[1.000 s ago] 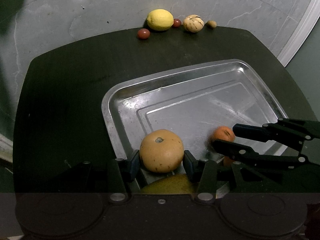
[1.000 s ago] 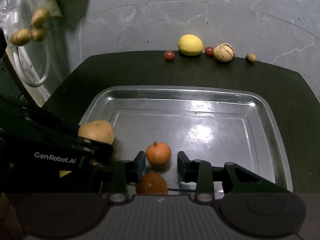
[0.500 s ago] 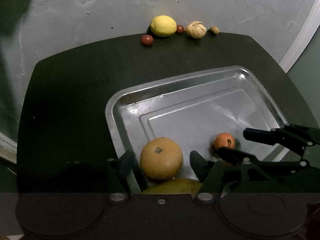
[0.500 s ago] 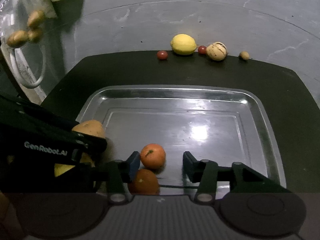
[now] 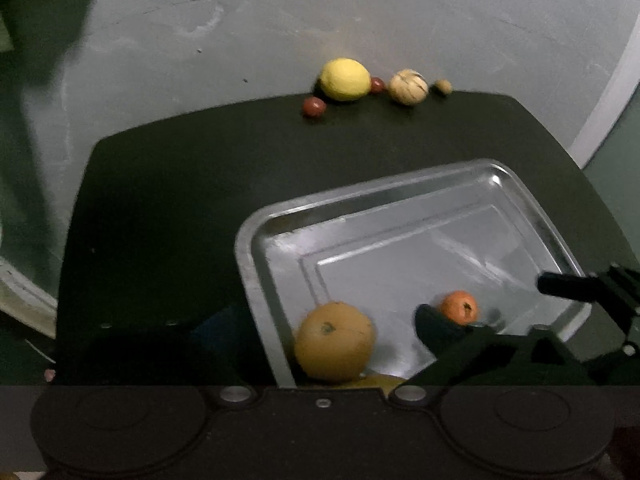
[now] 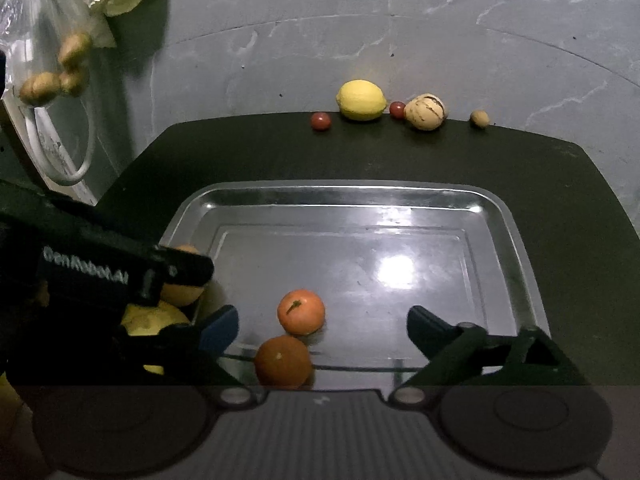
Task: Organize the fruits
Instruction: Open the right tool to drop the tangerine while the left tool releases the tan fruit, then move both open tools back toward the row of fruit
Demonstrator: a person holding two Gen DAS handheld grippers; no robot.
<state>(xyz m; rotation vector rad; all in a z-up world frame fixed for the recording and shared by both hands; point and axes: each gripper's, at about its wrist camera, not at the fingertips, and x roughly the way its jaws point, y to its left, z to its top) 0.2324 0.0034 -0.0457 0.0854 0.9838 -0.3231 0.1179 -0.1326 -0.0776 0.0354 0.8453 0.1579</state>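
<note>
A large orange-tan fruit (image 5: 334,342) rests in the near left corner of the steel tray (image 5: 360,196). It lies free between the spread fingers of my open left gripper (image 5: 324,322). In the right wrist view a small tangerine (image 6: 301,311) and a second orange (image 6: 283,360) lie in the tray (image 6: 340,192). They sit between the wide-apart fingers of my open right gripper (image 6: 322,326) and touch neither finger. The left gripper's fingers (image 6: 188,270) cover part of the large fruit and a yellow fruit (image 6: 154,318).
Along the dark table's back edge sit a lemon (image 6: 361,100), two small red fruits (image 6: 321,121), a pale striped fruit (image 6: 425,112) and a small brown one (image 6: 479,118). A plastic bag with brown fruits (image 6: 52,80) hangs at the left against the grey wall.
My left gripper has opened and let go of the large orange-tan fruit. My right gripper has opened wide around the tangerine. Both have drawn back a little.
</note>
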